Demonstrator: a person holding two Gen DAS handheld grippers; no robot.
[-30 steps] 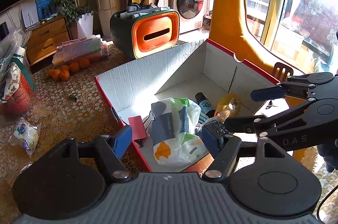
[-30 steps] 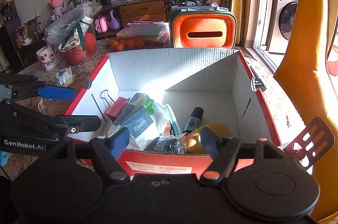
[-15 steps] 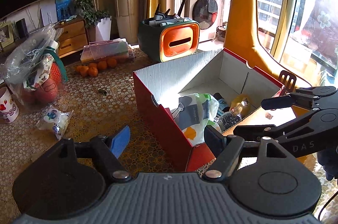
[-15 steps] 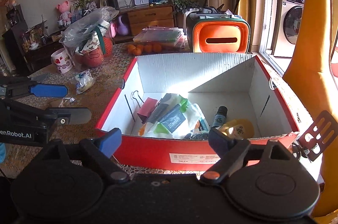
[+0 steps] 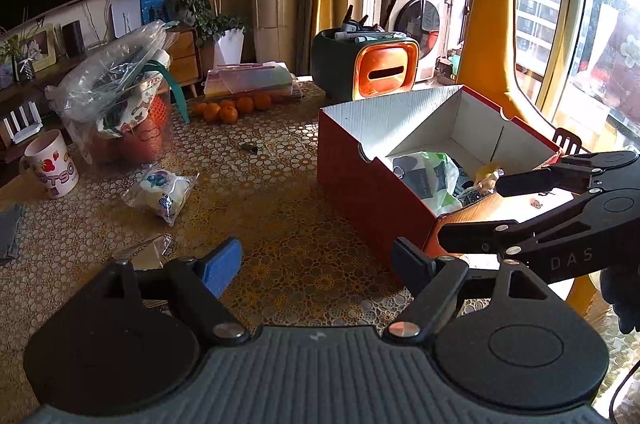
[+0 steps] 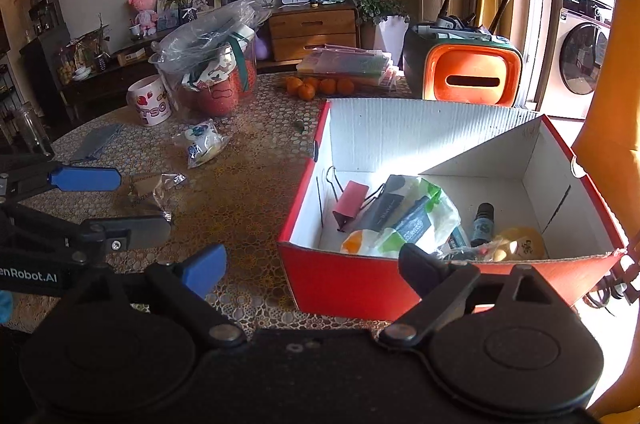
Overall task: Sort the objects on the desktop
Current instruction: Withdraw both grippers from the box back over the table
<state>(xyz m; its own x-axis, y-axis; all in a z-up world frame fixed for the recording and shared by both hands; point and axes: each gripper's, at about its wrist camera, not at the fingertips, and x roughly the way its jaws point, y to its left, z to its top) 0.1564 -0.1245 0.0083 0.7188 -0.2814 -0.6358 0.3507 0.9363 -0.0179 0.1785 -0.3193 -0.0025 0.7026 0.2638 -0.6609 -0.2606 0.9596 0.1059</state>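
light: strong sun from right window (image 5: 580,3) | hard shadows, glare | sharp | fisheye-bent edges

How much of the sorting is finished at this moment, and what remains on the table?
Done: the red box already holds a wipes pack, a pink clip and a small bottle. In hand: nothing; the left tongs and right tongs are both opening and empty. Left: a small wrapped packet, a clear wrapper and a mug lie outside the box.
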